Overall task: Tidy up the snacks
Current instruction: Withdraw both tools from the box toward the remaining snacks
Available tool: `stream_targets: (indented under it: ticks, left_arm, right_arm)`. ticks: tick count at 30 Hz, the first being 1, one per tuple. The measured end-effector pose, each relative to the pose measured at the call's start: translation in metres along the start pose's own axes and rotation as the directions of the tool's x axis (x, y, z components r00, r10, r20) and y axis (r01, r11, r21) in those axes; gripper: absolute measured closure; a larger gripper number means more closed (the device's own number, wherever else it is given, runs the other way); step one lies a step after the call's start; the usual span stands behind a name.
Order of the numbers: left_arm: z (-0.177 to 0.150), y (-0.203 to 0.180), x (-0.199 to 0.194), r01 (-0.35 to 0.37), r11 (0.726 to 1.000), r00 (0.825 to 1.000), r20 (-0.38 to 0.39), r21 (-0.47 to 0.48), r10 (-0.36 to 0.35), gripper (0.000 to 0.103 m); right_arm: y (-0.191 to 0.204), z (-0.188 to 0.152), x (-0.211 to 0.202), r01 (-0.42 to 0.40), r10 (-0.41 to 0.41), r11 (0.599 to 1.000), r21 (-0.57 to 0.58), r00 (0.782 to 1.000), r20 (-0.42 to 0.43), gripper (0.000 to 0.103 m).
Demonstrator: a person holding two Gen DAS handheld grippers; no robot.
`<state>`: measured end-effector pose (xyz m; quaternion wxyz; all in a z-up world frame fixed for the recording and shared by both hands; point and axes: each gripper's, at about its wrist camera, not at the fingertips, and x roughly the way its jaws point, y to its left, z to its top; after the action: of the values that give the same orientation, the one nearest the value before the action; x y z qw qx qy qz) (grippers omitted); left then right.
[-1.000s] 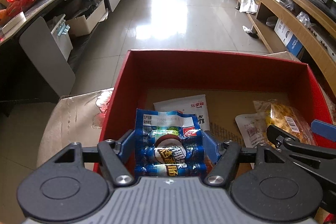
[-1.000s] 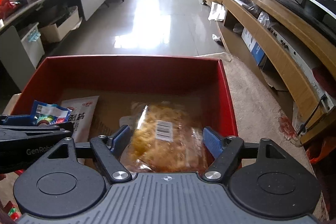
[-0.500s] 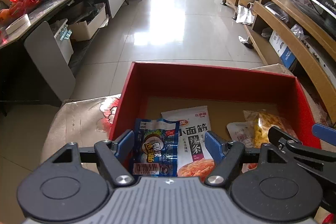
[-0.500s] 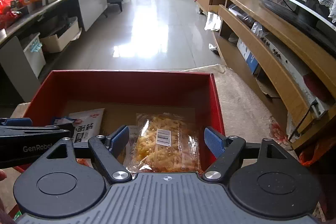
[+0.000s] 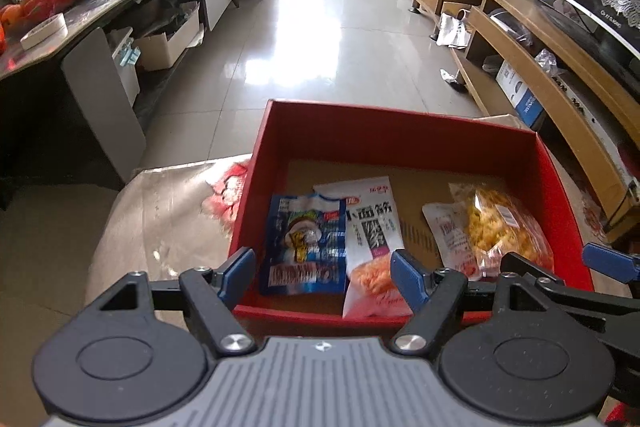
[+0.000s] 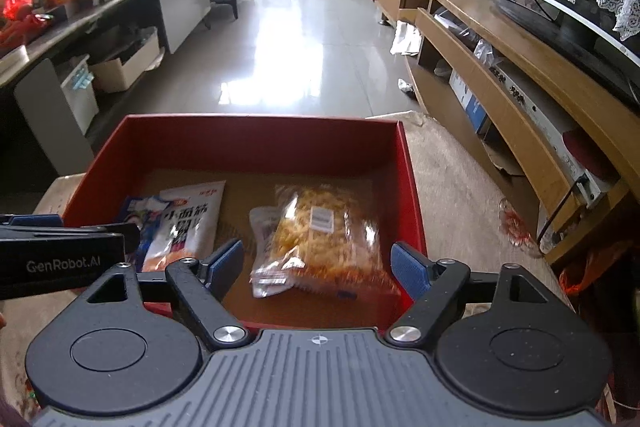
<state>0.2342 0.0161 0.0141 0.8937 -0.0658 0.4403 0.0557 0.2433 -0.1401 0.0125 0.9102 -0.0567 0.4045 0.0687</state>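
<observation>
Left wrist view: the left gripper hangs wide and empty above the red box, where the blue packet lies.

Right wrist view: the right gripper, equally wide, hovers over the yellow snack bag. Both should lift straight clear without snagging packets.

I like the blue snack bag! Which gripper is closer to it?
Left. The left gripper hangs open right before the blue snack bag; the right gripper is open farther right, before the yellow bag.

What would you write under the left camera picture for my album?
Open left tool above a red box holding a blue packet, white packet and yellow bag.
</observation>
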Motion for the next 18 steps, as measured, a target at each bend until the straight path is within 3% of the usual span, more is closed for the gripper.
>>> stream_targets:
  ticks: [6, 18]
  left_arm:
    - [-0.019, 0.011, -0.011, -0.009, 1.000, 1.000, -0.010, 0.018, 0.009, 0.029]
    - [-0.063, 0.043, -0.023, 0.025, 0.997, 0.994, -0.102, -0.069, -0.032, 0.029]
  right_arm:
    - [0.006, -0.013, -0.011, -0.008, 0.008, 1.000, -0.010, 1.000, -0.013, 0.017]
    - [0.021, -0.041, -0.026, -0.025, 0.024, 0.999, -0.025, 0.997, -0.067, 0.017]
